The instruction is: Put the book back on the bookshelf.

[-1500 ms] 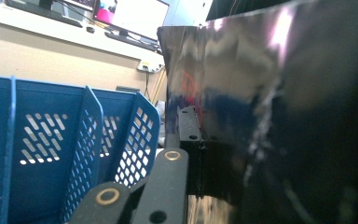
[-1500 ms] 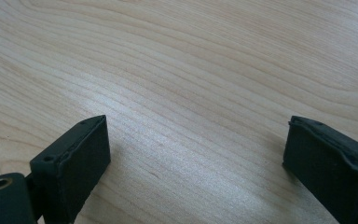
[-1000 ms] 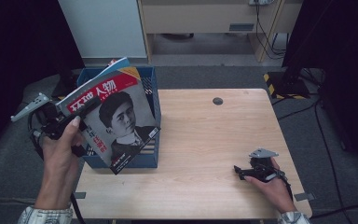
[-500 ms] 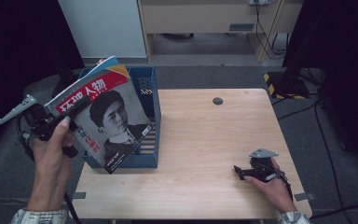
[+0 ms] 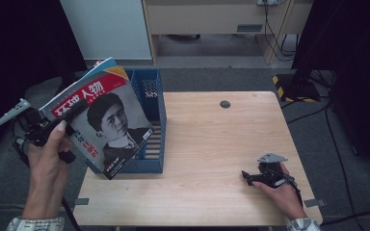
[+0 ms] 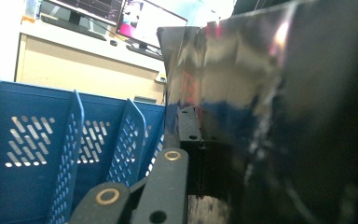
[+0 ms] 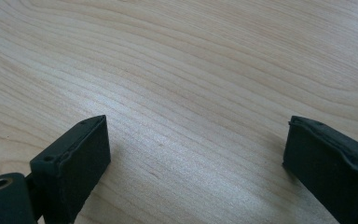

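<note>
the left gripper (image 5: 60,121) is clamped on the upper left corner of a glossy magazine with a red title band and a black-and-white portrait on its cover (image 5: 110,126). the magazine hangs tilted, its lower corner toward the person, in front of the blue perforated plastic file rack (image 5: 154,96) at the left end of the pale wooden table (image 5: 212,144). whether its lower edge touches the rack or the table cannot be told from the high view. in the left gripper view the shiny cover (image 6: 261,93) runs up the right side just beside the black jaws, and the rack's slotted blue dividers (image 6: 70,140) stand upright to the left; the slots seen there hold nothing.

the right gripper (image 5: 250,176) rests low on the table near its front right corner, well apart from the rack. its jaws stand wide, with bare wood (image 7: 191,93) between the black pads (image 7: 86,154).

a small dark round hole (image 5: 225,104) sits near the table's far edge.
</note>
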Demonstrator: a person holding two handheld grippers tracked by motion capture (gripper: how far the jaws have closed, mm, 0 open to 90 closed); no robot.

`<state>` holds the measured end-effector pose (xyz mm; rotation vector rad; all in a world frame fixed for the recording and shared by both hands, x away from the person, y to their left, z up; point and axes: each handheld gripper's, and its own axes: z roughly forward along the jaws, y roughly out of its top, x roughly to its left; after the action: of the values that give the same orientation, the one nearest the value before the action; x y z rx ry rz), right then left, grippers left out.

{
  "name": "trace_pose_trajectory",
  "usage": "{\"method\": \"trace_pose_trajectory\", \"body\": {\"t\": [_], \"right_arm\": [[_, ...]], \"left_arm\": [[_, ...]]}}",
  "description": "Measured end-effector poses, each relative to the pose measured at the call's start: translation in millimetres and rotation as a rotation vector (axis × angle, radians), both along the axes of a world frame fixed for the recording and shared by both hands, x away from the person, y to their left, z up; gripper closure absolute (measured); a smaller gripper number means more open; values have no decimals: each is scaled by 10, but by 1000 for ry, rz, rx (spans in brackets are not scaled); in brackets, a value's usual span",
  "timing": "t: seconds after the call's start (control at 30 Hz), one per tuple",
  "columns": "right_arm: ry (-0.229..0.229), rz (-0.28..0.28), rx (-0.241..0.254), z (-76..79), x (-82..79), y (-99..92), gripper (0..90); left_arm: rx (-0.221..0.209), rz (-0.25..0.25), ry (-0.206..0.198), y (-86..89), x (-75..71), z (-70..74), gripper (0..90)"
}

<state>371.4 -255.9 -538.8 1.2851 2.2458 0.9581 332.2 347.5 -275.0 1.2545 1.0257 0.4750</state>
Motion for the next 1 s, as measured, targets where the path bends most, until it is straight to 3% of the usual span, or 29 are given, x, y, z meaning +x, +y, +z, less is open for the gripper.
{"method": "trace_pose_trajectory", "body": {"t": [1.0], "right_arm": [[-3,1,-1,-1,2,-1,74]], "left_arm": [[-7,120,23,619,-213,-82,864]]}}
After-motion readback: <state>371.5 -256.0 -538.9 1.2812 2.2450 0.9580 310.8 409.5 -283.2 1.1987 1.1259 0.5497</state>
